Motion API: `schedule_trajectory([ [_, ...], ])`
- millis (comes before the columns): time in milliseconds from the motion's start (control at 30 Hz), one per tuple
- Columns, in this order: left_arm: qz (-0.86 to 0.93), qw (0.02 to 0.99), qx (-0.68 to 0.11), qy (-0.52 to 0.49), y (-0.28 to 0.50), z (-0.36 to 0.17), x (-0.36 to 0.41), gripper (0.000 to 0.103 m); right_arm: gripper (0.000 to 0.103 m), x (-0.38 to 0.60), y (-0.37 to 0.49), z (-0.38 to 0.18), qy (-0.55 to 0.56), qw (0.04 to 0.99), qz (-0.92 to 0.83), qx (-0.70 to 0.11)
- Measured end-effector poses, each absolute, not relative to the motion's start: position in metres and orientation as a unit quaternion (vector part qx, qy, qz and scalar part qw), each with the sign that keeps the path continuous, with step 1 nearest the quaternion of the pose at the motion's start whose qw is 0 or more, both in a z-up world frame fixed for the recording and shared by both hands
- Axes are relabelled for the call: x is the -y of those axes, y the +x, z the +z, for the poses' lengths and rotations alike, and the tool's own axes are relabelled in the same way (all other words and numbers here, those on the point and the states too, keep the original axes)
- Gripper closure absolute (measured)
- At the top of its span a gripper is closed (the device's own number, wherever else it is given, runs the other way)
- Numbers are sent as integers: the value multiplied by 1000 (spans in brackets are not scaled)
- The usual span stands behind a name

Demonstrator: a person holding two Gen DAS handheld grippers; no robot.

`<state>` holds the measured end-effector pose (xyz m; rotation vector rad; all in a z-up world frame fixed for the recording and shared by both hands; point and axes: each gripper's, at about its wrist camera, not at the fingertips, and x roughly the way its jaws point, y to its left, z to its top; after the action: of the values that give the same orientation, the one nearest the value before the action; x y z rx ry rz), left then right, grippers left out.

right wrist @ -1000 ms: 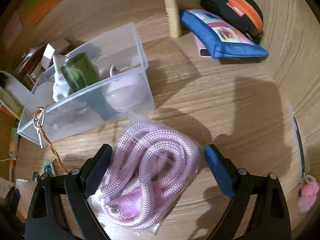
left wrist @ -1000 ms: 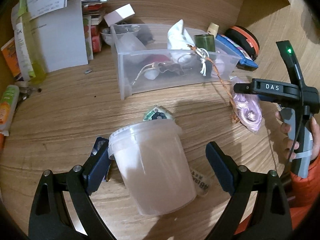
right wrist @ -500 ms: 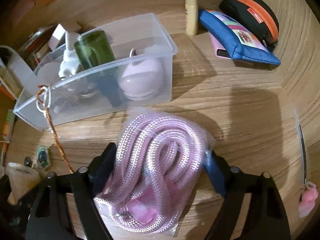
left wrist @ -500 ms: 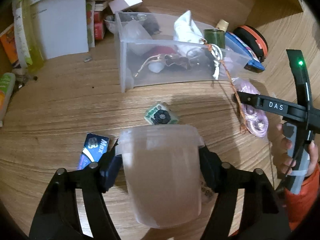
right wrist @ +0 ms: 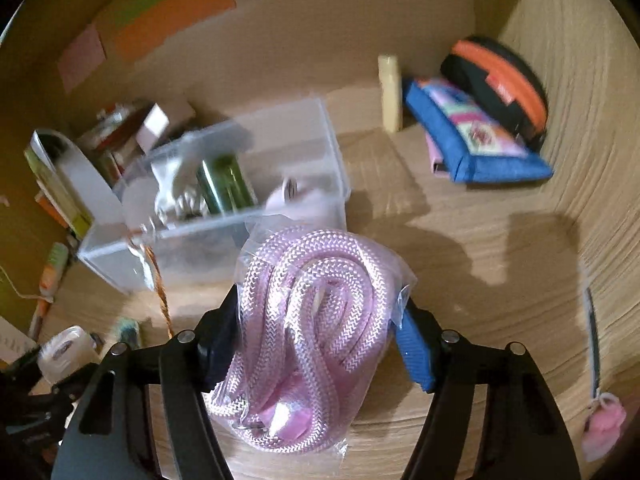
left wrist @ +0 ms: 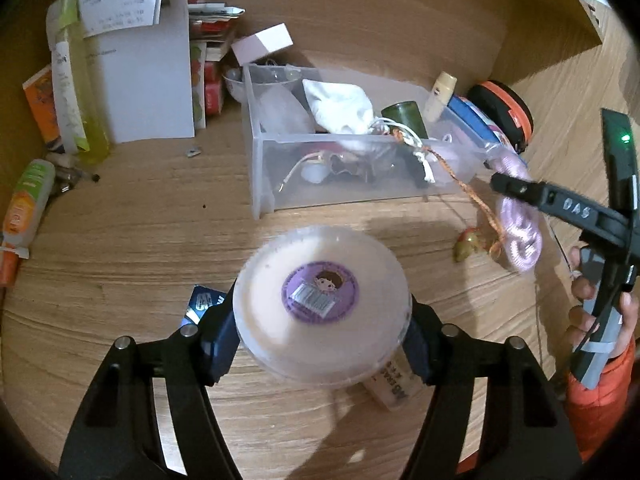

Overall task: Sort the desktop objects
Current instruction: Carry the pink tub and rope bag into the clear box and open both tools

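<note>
From the left wrist camera, I see my left gripper [left wrist: 322, 346] clamped on a round translucent plastic tub with a purple sticker on its lid [left wrist: 322, 304]; the blue pads press its sides, and the lid faces the lens, so the tub is tipped up off the wooden desk [left wrist: 120, 240]. The jaws have just been closing, with the tub between them. Beyond the tub stands the clear plastic storage bin [left wrist: 264, 176], full of small items. To the right of the bin my right gripper [left wrist: 516, 190] carries a pink bundle, a hand [left wrist: 592, 300] on its handle.

From the right wrist camera, the right gripper [right wrist: 316, 344] is gripping a clear bag of coiled pink braided rope [right wrist: 316, 320]; its jaws have just been closing too, and the bag bulges between the pads, sitting just in front of the bin [right wrist: 224, 216]. The frame is smeared, so I think the bag is lifted clear of the desk, but I cannot be sure. Right of the bin lies a blue zip pouch [right wrist: 480, 148] with a black-and-orange case [right wrist: 500, 80] behind it.
</note>
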<state>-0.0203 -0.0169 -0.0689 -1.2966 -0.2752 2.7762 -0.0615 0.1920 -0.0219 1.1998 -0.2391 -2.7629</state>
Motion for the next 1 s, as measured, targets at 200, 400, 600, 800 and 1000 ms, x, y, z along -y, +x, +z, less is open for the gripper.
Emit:
schedule_trajectory([
  [200, 903, 25, 101, -416, -20, -63, 19, 38, 37, -207, -71, 1, 358, 59, -927, 95],
  [400, 915, 13, 90, -394, -22, -47, 18, 38, 37, -207, -78, 17, 335, 65, -935, 93],
  [600, 924, 4, 87, -373, -30, -28, 22, 38, 37, -205, -89, 27, 324, 77, -939, 88],
  [800, 928, 0, 87, -361, -47, -8, 32, 38, 37, -201, -107, 38, 314, 86, -942, 81],
  [1000, 929, 0, 95, -359, -65, 3, 44, 38, 37, -189, -130, 51, 307, 105, -943, 70],
])
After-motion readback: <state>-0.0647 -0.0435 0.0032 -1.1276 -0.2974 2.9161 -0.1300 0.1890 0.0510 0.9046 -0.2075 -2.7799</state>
